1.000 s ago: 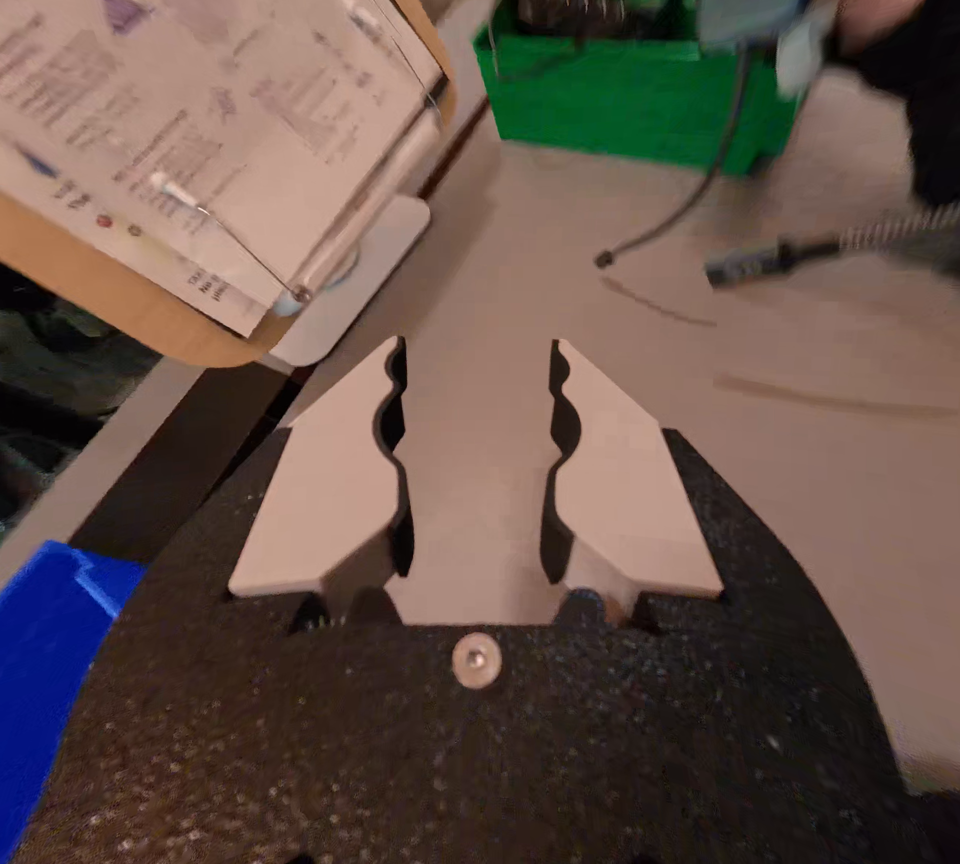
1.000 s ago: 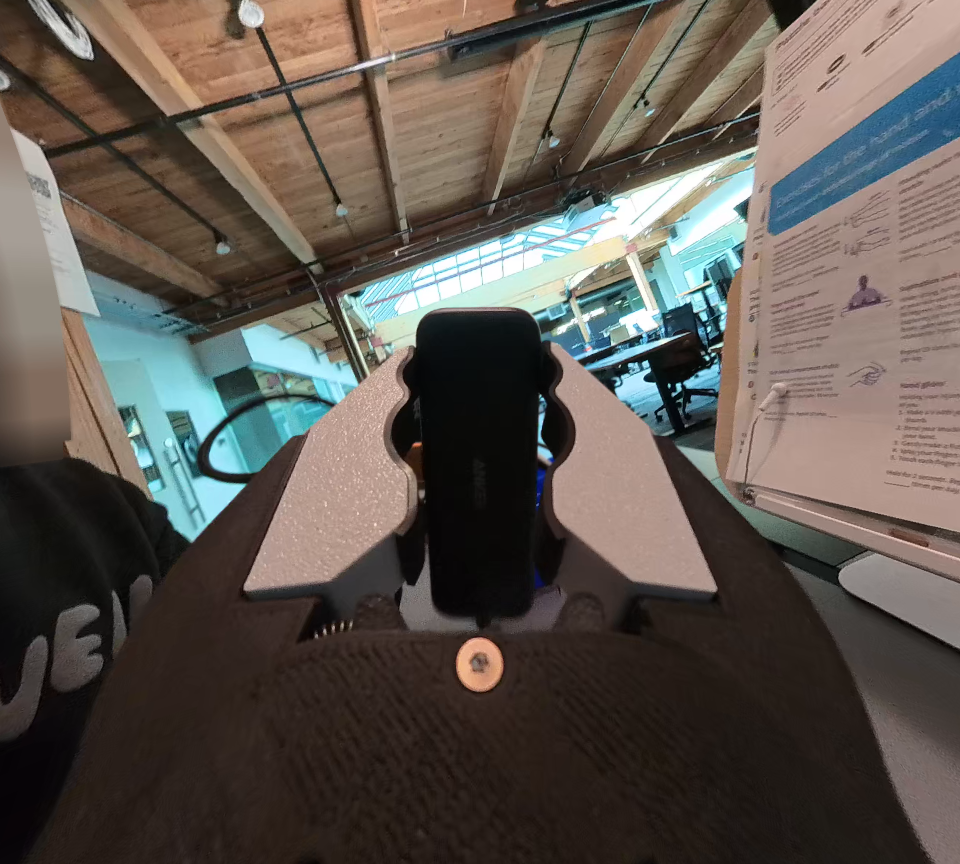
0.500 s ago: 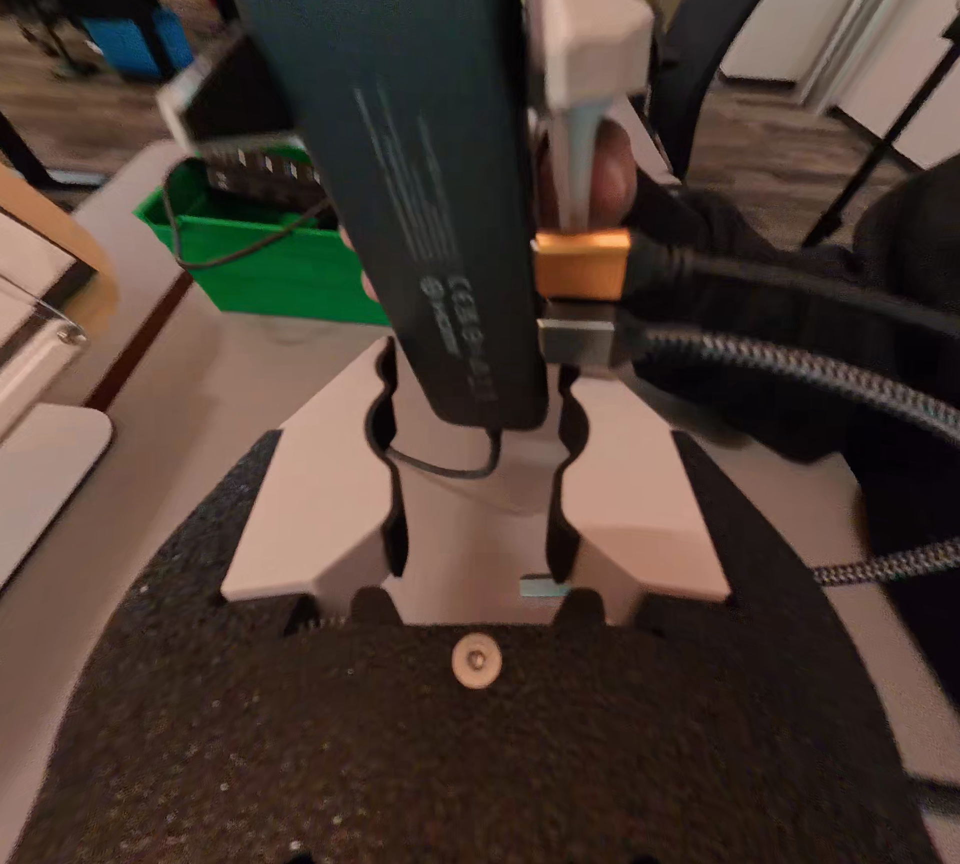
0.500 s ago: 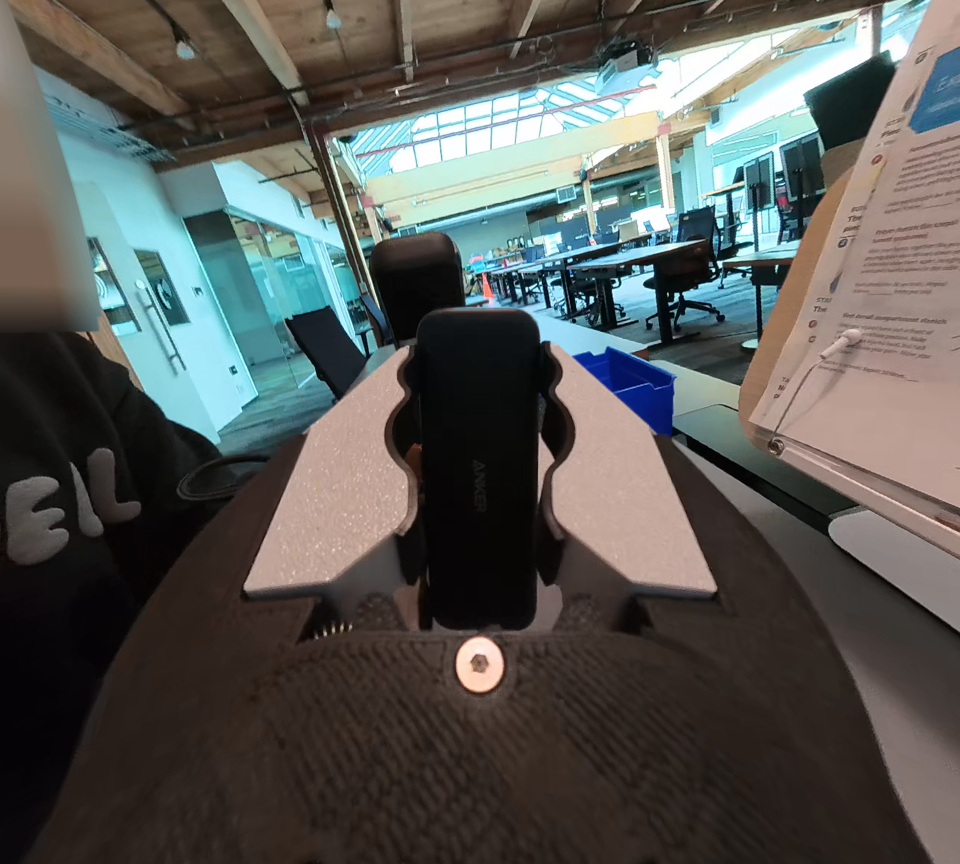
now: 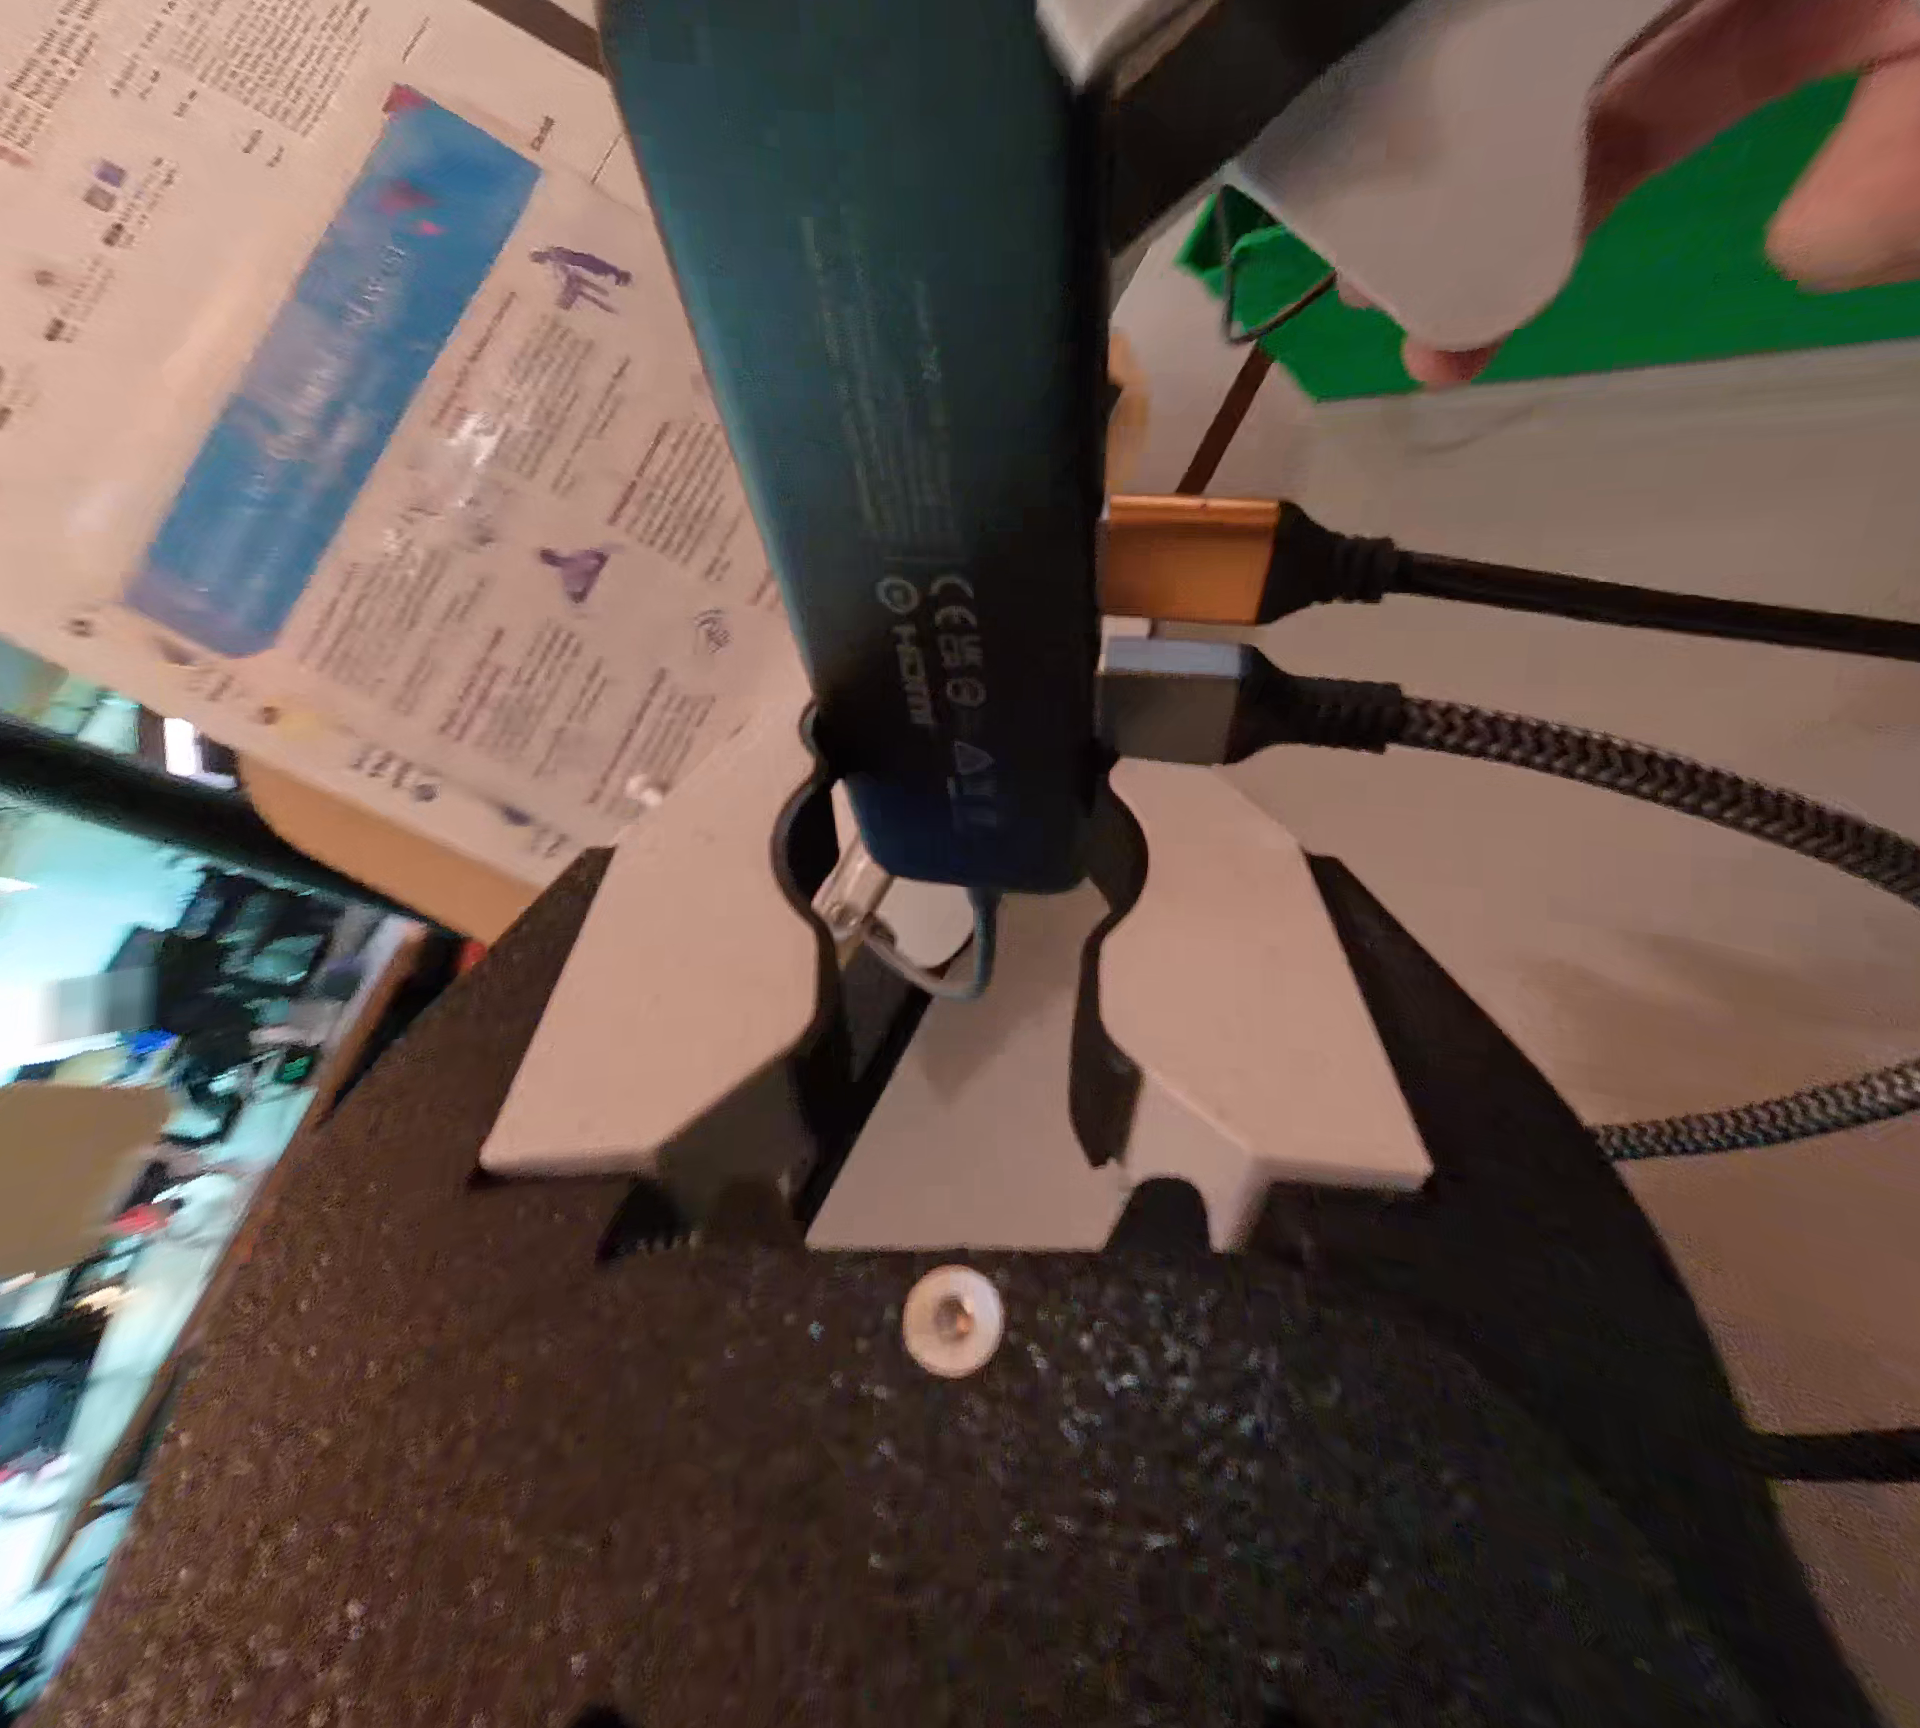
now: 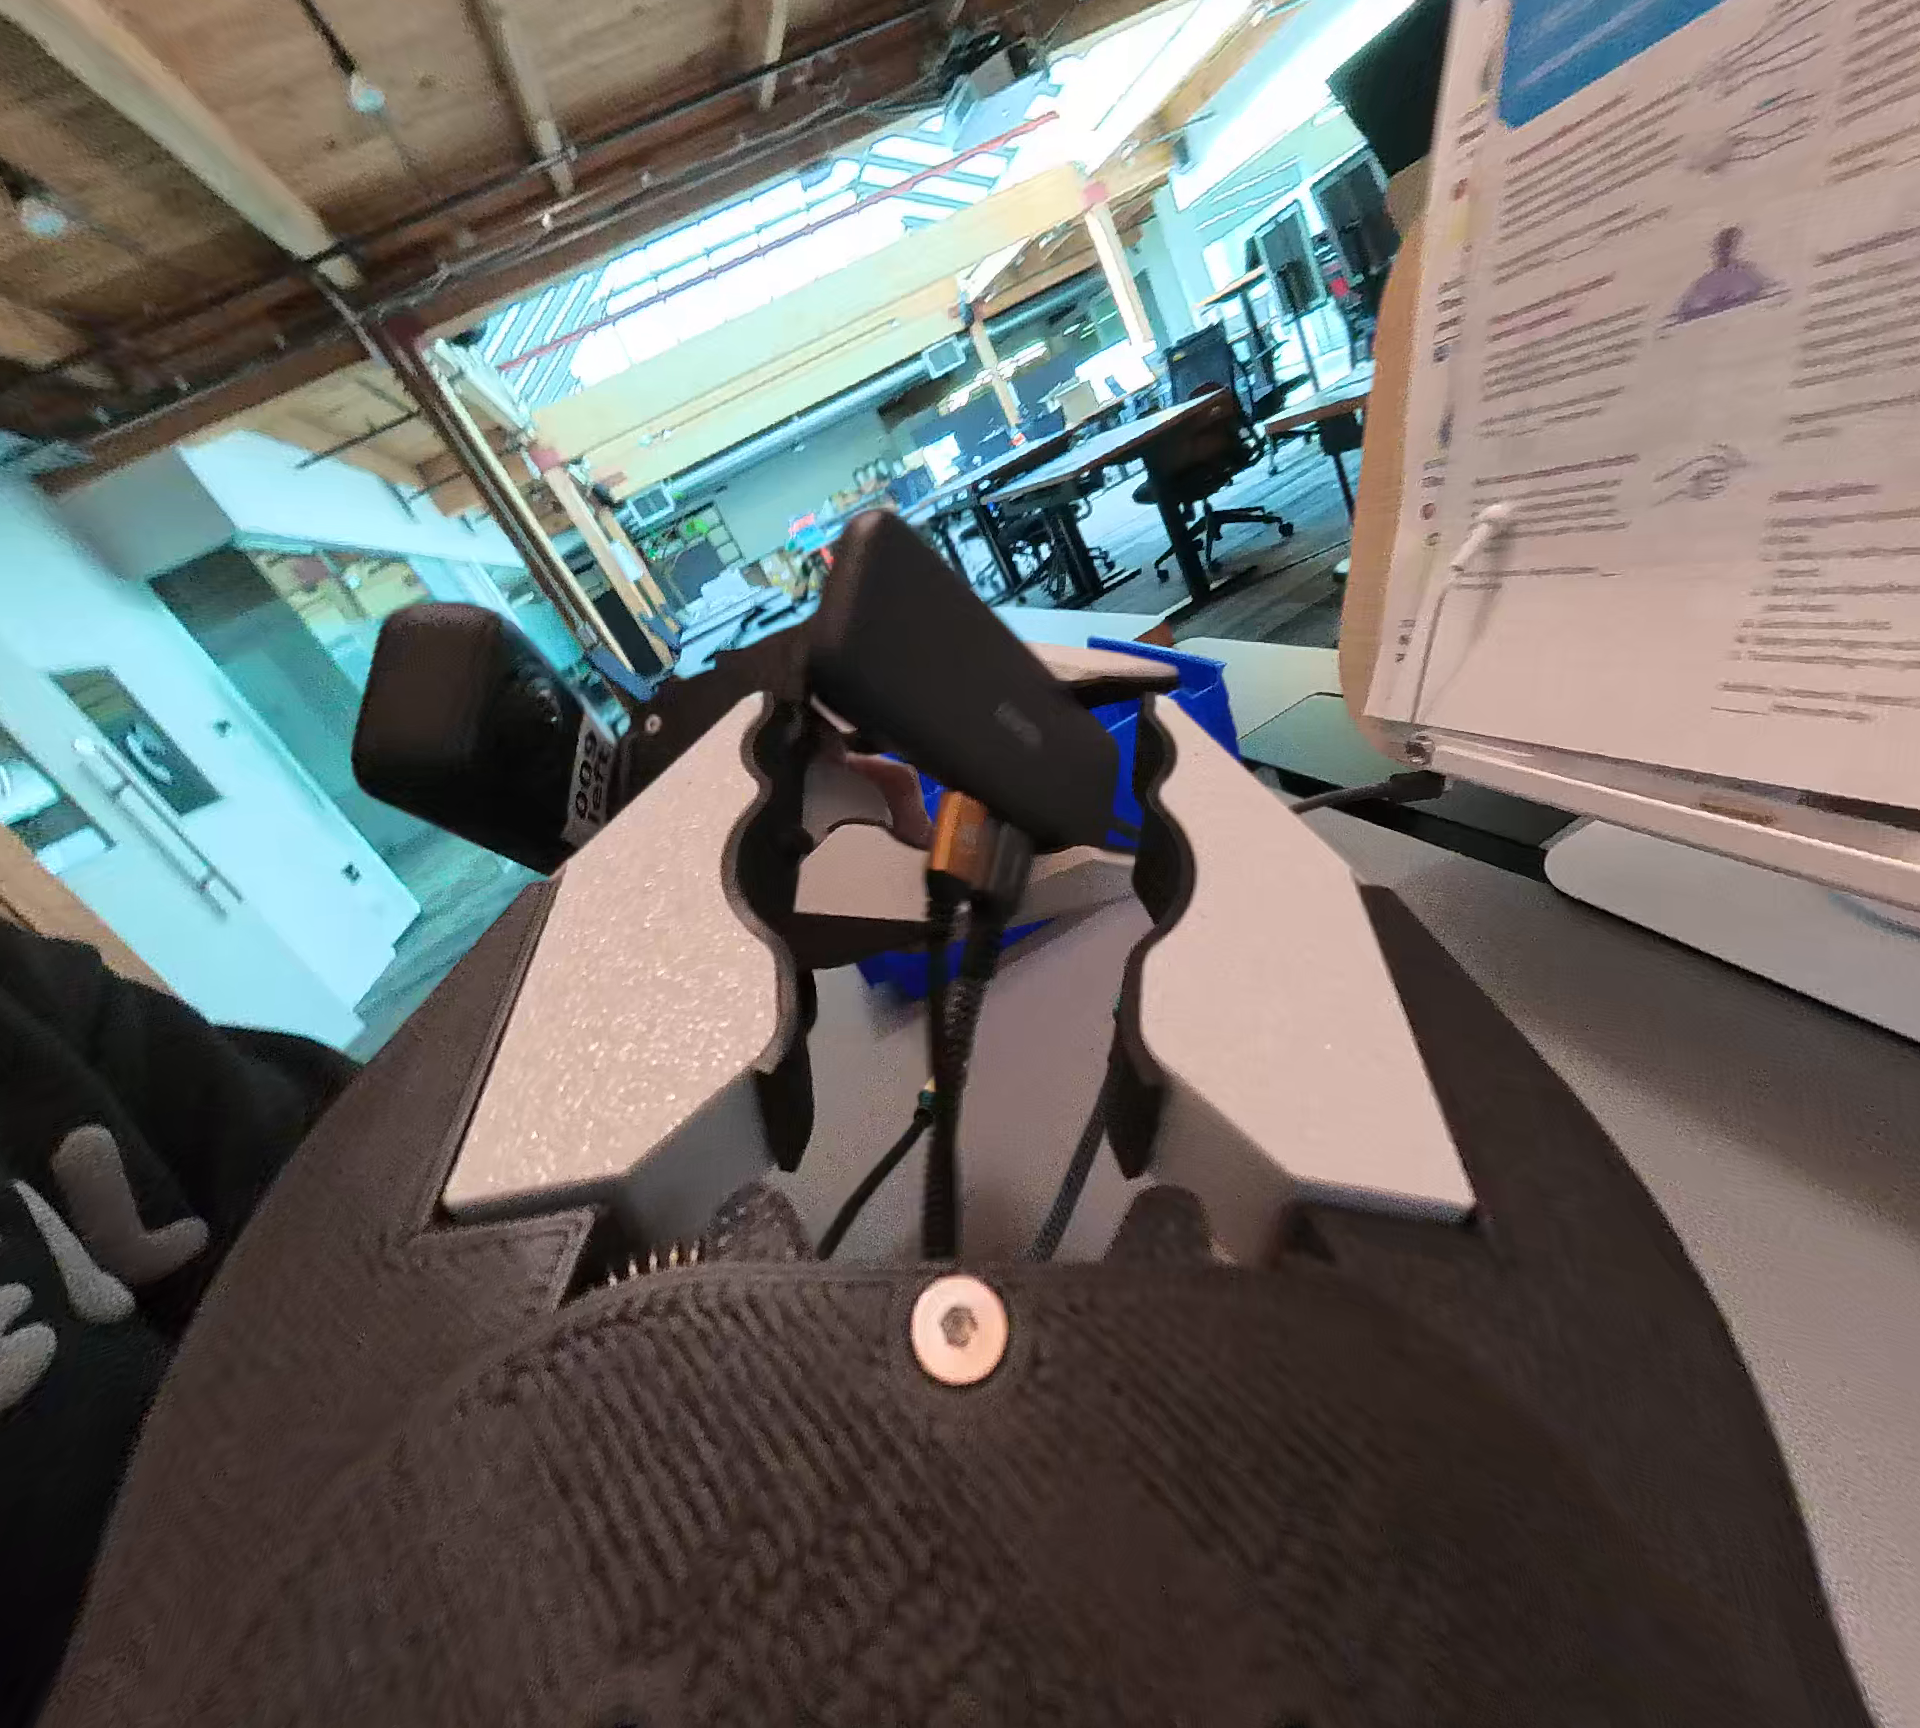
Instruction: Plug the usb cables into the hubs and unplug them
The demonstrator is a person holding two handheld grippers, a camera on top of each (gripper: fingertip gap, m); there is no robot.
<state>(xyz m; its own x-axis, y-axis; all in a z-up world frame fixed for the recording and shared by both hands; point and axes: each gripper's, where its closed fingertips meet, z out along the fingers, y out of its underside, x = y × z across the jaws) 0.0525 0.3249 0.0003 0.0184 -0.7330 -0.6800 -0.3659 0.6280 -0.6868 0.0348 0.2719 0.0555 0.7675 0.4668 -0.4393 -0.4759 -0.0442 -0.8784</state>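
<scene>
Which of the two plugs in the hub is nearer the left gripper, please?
The grey plug with the braided cable; the gold plug sits farther up the hub.

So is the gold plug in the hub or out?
In. The gold plug sits tight against the side of the hub, just above the grey plug.

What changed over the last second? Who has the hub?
Handover: the right gripper opened and let go of the hub. The left gripper, previously empty over the table, closed on its lower end. Unchanged: gold plug and grey plug stay seated.
</scene>
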